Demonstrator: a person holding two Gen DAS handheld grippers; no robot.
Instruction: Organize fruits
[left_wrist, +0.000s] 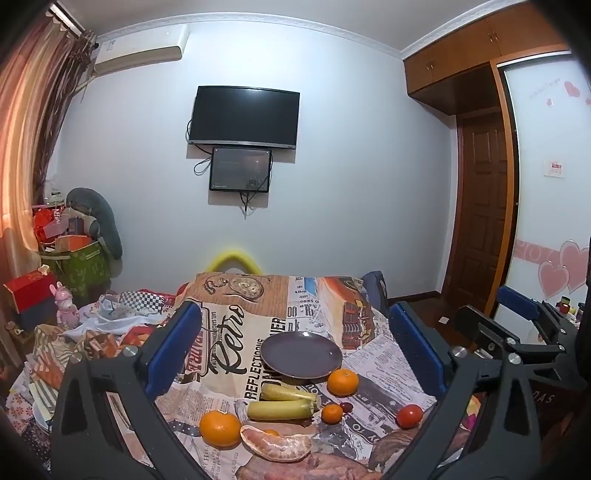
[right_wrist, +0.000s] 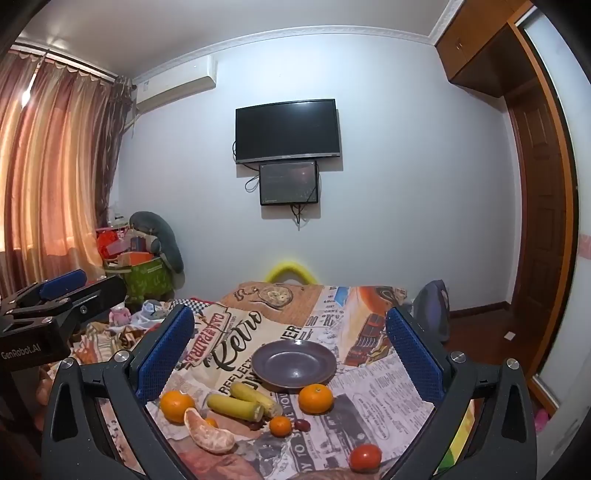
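An empty dark purple plate (left_wrist: 301, 354) (right_wrist: 294, 364) sits on a table covered with a retro newspaper-print cloth (left_wrist: 236, 321). In front of it lie two yellow-green banana pieces (left_wrist: 282, 402) (right_wrist: 240, 402), three oranges (left_wrist: 342, 382) (left_wrist: 219, 428) (left_wrist: 331, 412), a peeled pomelo segment (left_wrist: 275, 443) (right_wrist: 208, 432), a red tomato (left_wrist: 409, 416) (right_wrist: 365, 457) and a small dark red fruit (left_wrist: 346, 407). My left gripper (left_wrist: 295, 343) is open and empty above the fruits. My right gripper (right_wrist: 291, 350) is open and empty, to the right of the left one.
A bed with clutter and a pink toy (left_wrist: 64, 306) lies left of the table. A yellow foam piece (left_wrist: 236, 260) and a dark bag (right_wrist: 436, 306) sit behind the table. A TV (left_wrist: 243, 116) hangs on the far wall.
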